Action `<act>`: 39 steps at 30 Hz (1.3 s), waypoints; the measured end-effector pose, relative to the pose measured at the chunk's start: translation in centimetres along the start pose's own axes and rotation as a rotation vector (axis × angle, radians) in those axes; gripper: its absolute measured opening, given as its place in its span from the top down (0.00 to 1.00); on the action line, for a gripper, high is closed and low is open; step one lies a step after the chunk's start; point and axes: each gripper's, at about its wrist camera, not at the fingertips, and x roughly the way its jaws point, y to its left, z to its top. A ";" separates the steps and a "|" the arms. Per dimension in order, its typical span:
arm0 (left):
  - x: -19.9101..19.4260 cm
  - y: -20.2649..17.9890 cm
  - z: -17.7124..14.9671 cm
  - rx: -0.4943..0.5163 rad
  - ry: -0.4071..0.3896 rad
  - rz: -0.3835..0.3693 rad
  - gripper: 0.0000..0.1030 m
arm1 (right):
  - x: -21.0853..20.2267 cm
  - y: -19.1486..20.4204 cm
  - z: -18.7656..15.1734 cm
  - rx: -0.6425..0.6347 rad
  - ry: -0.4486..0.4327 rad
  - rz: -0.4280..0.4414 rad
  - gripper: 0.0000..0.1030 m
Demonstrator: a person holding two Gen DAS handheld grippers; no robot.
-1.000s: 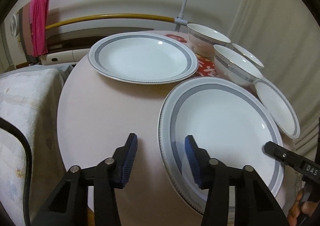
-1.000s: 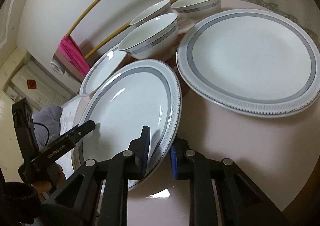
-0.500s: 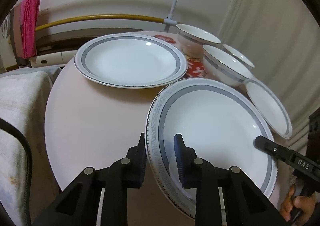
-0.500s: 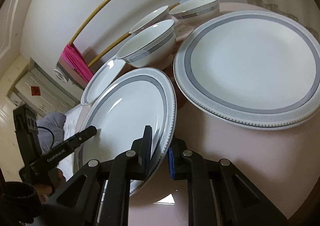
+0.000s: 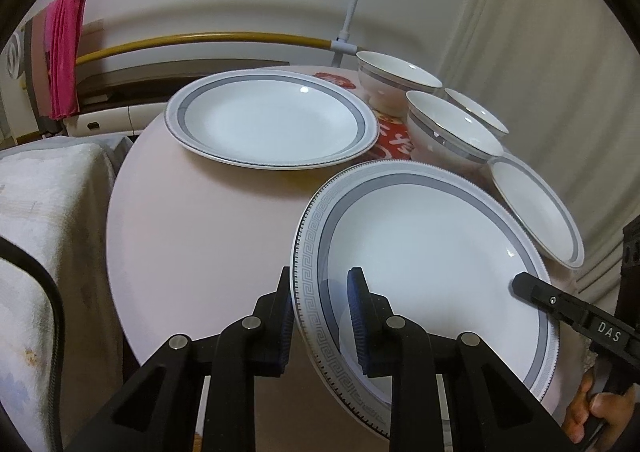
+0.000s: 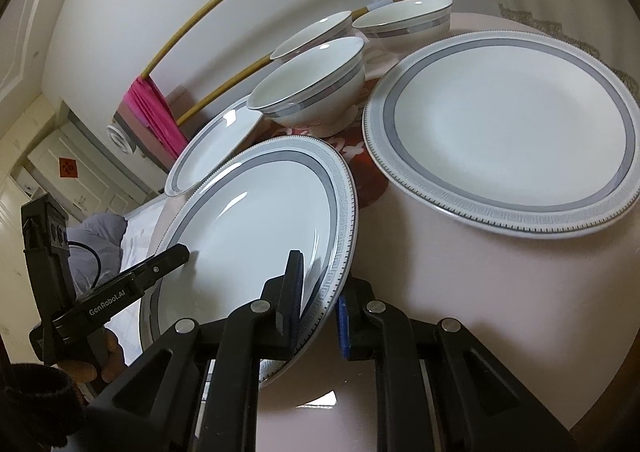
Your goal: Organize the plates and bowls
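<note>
A large white plate with a grey band (image 5: pixel 432 264) (image 6: pixel 256 228) hangs tilted over the near edge of the round pink table (image 5: pixel 200 220). My left gripper (image 5: pixel 320 276) is shut on its left rim. My right gripper (image 6: pixel 320 276) is shut on the opposite rim, and its tip (image 5: pixel 520 283) shows on the plate's far side. A second large plate (image 5: pixel 272 120) (image 6: pixel 508 124) lies flat farther back. Three banded bowls (image 5: pixel 452 128) (image 6: pixel 312 92) stand behind, with a small plate (image 5: pixel 536 212) (image 6: pixel 212 148) beside them.
A red mat (image 5: pixel 396 140) lies under the bowls. Behind the table stands a rack with yellow bars (image 5: pixel 224 38) and a pink cloth (image 5: pixel 64 52). A pale padded cover (image 5: pixel 44 212) sits to the left, a curtain (image 5: pixel 552 52) to the right.
My left gripper's fingers closed onto the plate's rim. The right gripper kept its hold, and the plate has tilted up a little off the table.
</note>
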 end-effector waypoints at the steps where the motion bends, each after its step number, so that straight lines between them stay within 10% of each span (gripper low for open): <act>1: -0.2 0.1 0.0 -0.003 -0.005 0.001 0.80 | 0.1 0.1 0.0 -0.003 0.000 0.003 0.86; 39: -2.6 6.6 5.5 -0.070 -0.151 0.124 0.82 | 7.6 7.8 5.0 -0.097 0.016 0.098 0.85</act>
